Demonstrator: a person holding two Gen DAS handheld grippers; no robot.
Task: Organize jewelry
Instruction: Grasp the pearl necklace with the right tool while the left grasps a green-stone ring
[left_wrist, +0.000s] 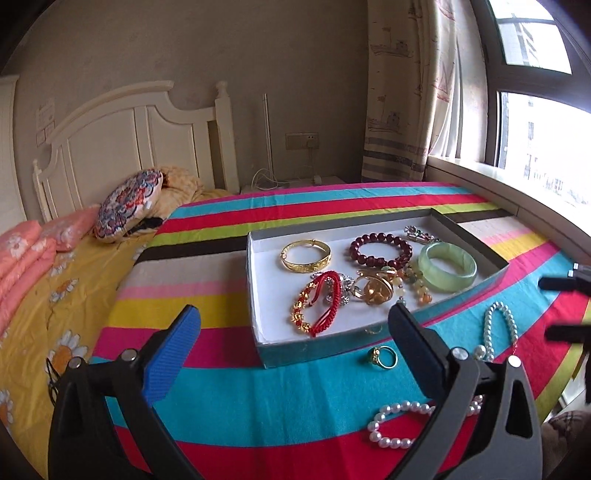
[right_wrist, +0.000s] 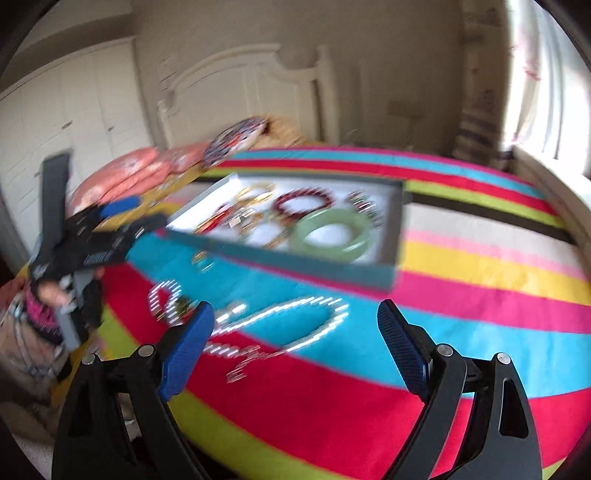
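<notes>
A shallow grey box (left_wrist: 373, 350) with a white inside lies on the striped cloth. It holds a gold bangle (left_wrist: 306, 255), a dark red bead bracelet (left_wrist: 380, 252), a green jade bangle (left_wrist: 447, 266), a red cord bracelet (left_wrist: 317, 308) and a gold brooch (left_wrist: 373, 290). Outside it lie a gold ring (left_wrist: 384, 356), a pale blue bead bracelet (left_wrist: 500, 330) and a white pearl bracelet (left_wrist: 397, 424). My left gripper (left_wrist: 295, 328) is open and empty above the box's near edge. My right gripper (right_wrist: 295, 325) is open and empty above the blurred bead bracelet (right_wrist: 314, 325). The box (right_wrist: 288, 254) shows blurred behind.
The striped cloth (left_wrist: 229, 398) covers a bed with a white headboard (left_wrist: 136, 140), pink pillows (left_wrist: 22, 258) and a patterned round cushion (left_wrist: 127, 205). A window (left_wrist: 535, 147) and curtain (left_wrist: 406, 92) are at the right. The left gripper (right_wrist: 92, 236) shows in the right wrist view.
</notes>
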